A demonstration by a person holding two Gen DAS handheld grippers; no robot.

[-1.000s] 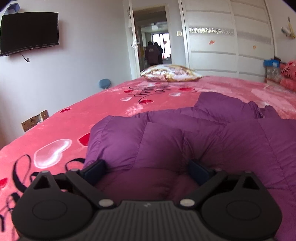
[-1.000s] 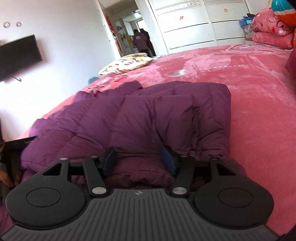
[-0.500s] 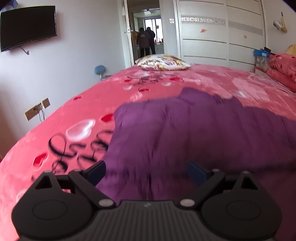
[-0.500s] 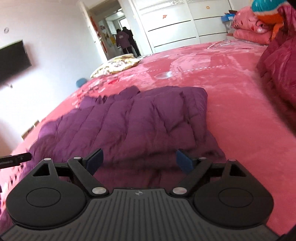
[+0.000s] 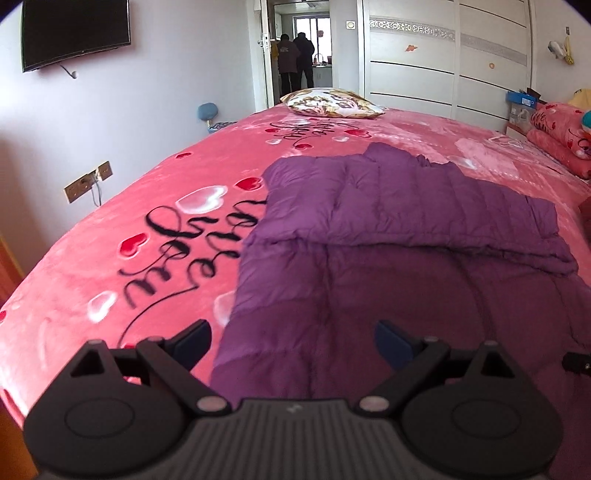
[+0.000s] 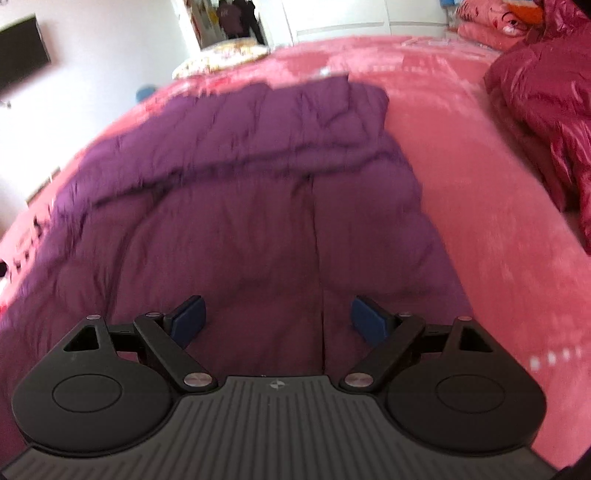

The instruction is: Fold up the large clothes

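- One bed (image 5: 110, 295), covered by a pink blanket printed with hearts and black script, fills most of both views.
- One purple quilted coat (image 5: 388, 258) lies flat on the bed, right of the script print in the left wrist view and left of bare blanket in the right wrist view. Its long axis runs from the near edge toward the far wall. The far part is doubled back over the body, making a raised fold edge (image 5: 424, 243) that crosses the coat from left to right. A centre seam (image 6: 317, 258) runs near to far down the lower layer.
- One dark red padded garment (image 6: 546, 110) is heaped at the far right of the bed, well apart from the coat.
- One floral pillow (image 5: 332, 103) lies at the far end of the bed, before the doorway.
- One television (image 5: 74, 33) hangs on the left wall.
- Two people (image 5: 295, 62) stand beyond the doorway, backs turned.
- Left gripper (image 5: 293, 345): jaws spread wide, over the coat's near left edge, pinching nothing.
- Right gripper (image 6: 277, 321): jaws spread wide, over the coat near the seam, pinching nothing; this view is blurred.
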